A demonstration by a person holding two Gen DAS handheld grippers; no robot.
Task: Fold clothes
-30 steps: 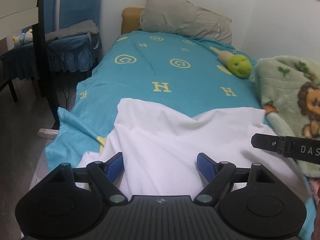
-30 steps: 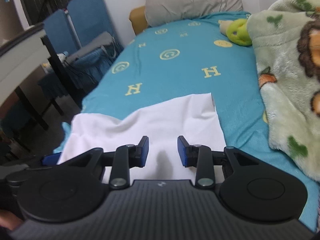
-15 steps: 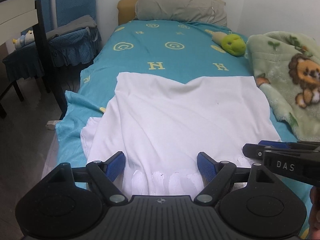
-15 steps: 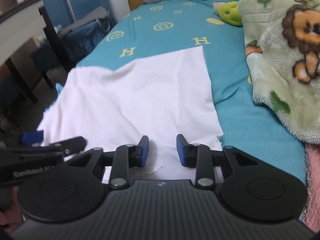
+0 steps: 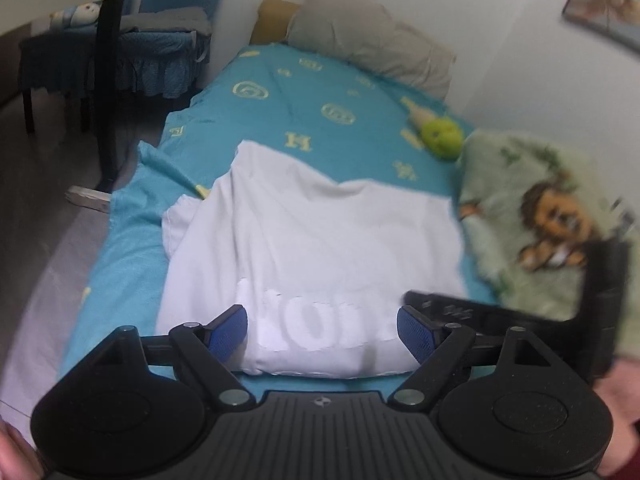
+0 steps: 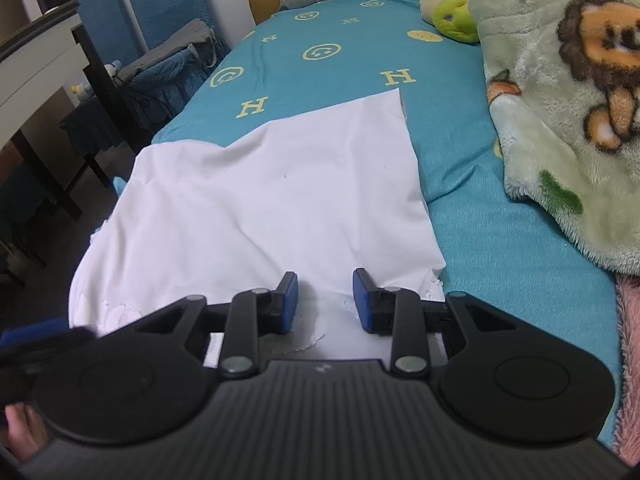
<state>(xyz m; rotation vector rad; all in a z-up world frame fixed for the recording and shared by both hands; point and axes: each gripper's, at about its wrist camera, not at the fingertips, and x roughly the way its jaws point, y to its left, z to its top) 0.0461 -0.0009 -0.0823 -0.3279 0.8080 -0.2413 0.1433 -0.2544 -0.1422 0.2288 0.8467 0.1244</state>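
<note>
A white T-shirt (image 5: 320, 248) lies folded over on the teal bed sheet (image 5: 304, 120), raised white letters showing near its front fold. My left gripper (image 5: 322, 332) hovers at that front edge, jaws opening wide, the cloth below them and not pinched. In the right wrist view the shirt (image 6: 260, 208) spreads flat, its right corner near the blanket. My right gripper (image 6: 325, 304) sits low over the shirt's near hem with a narrow gap between its blue pads (image 6: 289, 302) and no cloth squeezed in it. It also shows in the left wrist view, a black right gripper (image 5: 460, 308).
A green lion blanket (image 6: 568, 112) is heaped along the bed's right side, pink fabric (image 6: 628, 360) beside it. A green plush toy (image 5: 442, 138) and grey pillow (image 5: 372, 52) lie at the head. Blue chairs (image 6: 160, 32) and a dark table leg (image 5: 106, 80) stand left of the bed.
The left gripper has pulled back, risen and rolled, so the shirt's front fold and letters now show. The right gripper slid nearer over the hem, then held still.
</note>
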